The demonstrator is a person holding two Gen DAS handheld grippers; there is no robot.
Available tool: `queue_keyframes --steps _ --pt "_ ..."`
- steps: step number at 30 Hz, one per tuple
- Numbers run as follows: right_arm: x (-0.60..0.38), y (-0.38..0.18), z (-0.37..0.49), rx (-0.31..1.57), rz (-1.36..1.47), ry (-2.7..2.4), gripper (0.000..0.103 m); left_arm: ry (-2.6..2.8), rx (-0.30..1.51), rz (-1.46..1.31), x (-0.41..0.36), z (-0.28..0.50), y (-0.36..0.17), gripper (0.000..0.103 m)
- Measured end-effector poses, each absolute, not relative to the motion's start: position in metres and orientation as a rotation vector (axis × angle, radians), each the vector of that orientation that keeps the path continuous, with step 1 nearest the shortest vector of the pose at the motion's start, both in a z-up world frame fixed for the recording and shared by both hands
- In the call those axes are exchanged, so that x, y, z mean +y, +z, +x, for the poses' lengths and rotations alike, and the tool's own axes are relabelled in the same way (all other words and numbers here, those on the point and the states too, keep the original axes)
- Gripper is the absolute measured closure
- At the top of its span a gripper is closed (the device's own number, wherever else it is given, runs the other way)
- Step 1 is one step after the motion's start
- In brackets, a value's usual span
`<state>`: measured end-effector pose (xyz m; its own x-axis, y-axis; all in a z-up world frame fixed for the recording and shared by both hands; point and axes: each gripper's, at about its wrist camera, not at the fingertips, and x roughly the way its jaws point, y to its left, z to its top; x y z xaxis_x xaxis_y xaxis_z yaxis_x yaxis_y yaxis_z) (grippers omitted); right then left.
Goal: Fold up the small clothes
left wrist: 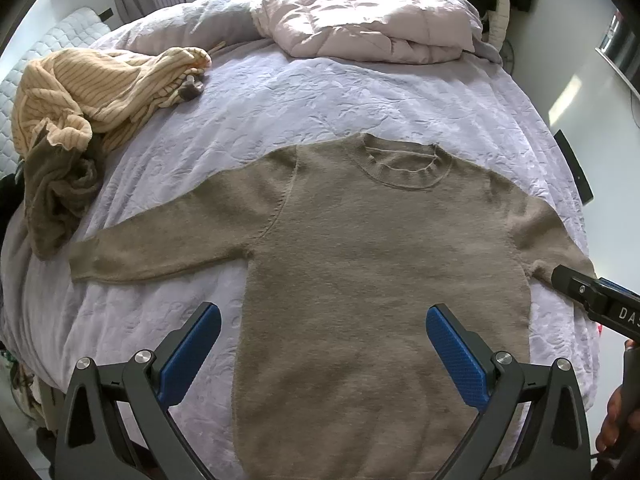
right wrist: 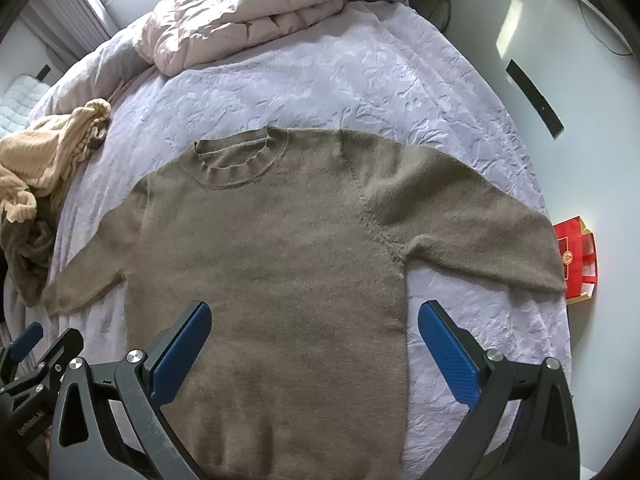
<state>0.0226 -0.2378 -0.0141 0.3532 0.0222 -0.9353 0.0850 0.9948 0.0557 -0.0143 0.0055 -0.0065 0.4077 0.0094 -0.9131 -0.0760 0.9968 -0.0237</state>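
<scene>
Sweater [left wrist: 360, 264] of brown-grey knit lies flat on the bed [left wrist: 360, 92], front up, both sleeves spread out to the sides. Left gripper [left wrist: 324, 344] and right gripper [right wrist: 316, 340] hang above its lower part, jaws wide apart, holding nothing. Striped beige garment [left wrist: 100, 84] lies crumpled at the bed's left edge.

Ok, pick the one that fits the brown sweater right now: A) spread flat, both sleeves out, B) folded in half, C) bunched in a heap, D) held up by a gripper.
A: the brown sweater lies flat on the bedspread with both sleeves stretched sideways, and both the left gripper and the right gripper are open above it.
</scene>
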Motion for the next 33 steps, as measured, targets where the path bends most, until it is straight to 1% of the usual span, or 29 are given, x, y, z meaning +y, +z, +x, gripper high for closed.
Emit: queue_keyframes --steps 8,12,21,25,33 --pt "-0.233 -0.017 0.025 1.223 0.109 -0.03 0.0 0.078 1.083 -0.031 0.009 -0.013 -0.006 0.0" --pt "-0.231 -0.018 0.029 1.225 0.094 -0.034 0.0 0.059 1.143 -0.066 0.012 -0.008 -0.009 0.0" --pt "-0.222 -0.02 0.035 1.214 0.067 -0.01 0.0 0.103 1.167 -0.053 0.024 0.007 -0.019 0.0" --pt "-0.217 -0.023 0.038 1.212 0.066 0.002 0.0 0.153 1.19 0.008 0.03 0.009 -0.023 0.0" --pt "-0.204 -0.037 0.042 1.244 0.052 0.016 0.0 0.139 1.207 -0.061 0.049 0.014 -0.043 0.0"
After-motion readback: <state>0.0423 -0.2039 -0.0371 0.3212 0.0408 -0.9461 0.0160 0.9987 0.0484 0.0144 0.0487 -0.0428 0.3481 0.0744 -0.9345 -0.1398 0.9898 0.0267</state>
